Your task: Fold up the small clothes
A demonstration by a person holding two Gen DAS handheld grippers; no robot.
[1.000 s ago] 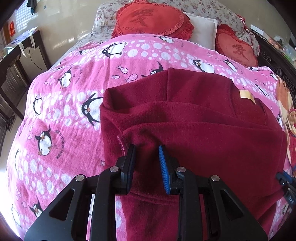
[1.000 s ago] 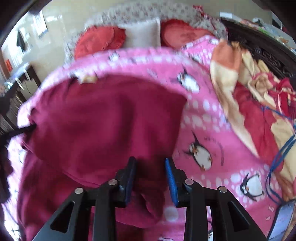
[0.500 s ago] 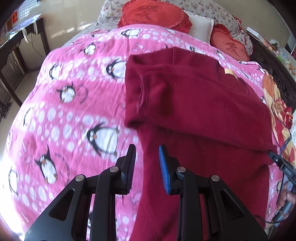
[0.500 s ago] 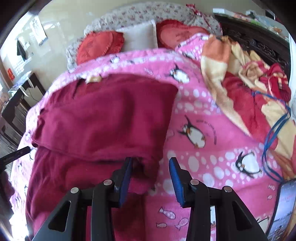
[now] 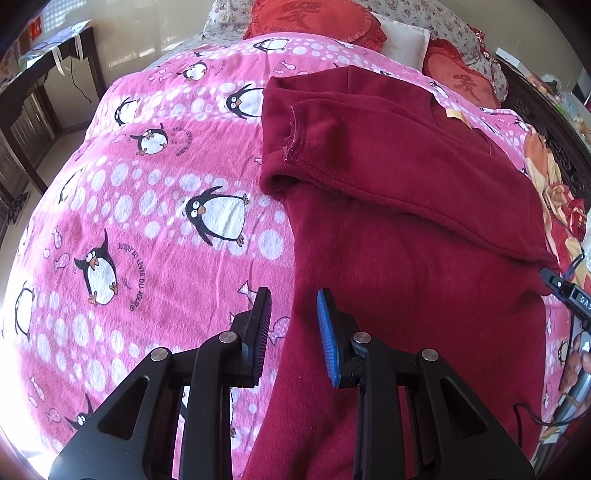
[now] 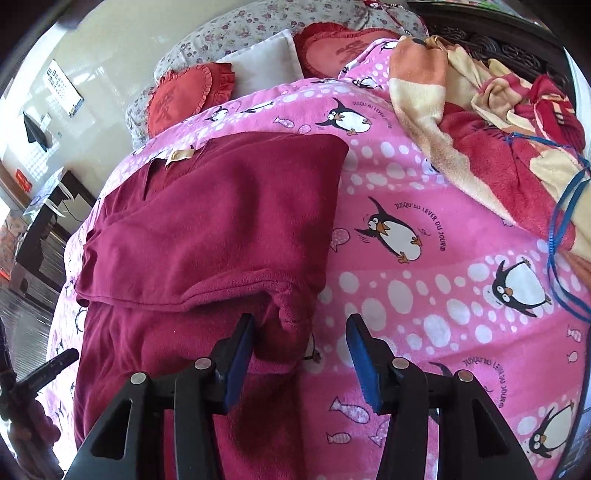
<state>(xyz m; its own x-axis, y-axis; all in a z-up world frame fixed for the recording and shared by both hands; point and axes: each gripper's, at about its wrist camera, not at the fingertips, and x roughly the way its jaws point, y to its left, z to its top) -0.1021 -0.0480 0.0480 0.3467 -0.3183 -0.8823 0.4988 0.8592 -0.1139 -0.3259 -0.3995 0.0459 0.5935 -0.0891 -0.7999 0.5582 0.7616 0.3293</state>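
Observation:
A dark red fleece top [image 5: 406,229] lies on the pink penguin blanket [image 5: 147,221], tan neck label [image 5: 456,114] at the far end. Both sleeves lie folded across its chest. My left gripper [image 5: 293,326] hovers over the top's near left edge, with a gap between the pads and nothing pinched. In the right wrist view the top [image 6: 221,229] fills the left half. My right gripper [image 6: 301,332] has its jaws opening, and the folded sleeve's end [image 6: 291,310] lies loose between them, close to the left pad.
Red heart cushions [image 5: 310,18] and a white pillow [image 6: 266,62] sit at the bed's head. A crumpled orange and red blanket [image 6: 480,110] with a blue cord [image 6: 557,229] lies on the right. A dark wooden table [image 5: 44,74] stands to the left of the bed.
The left gripper let go of the sleeve and drew back toward the top's near left edge. The right gripper's jaws widened off the other sleeve's end, which now rests on the top.

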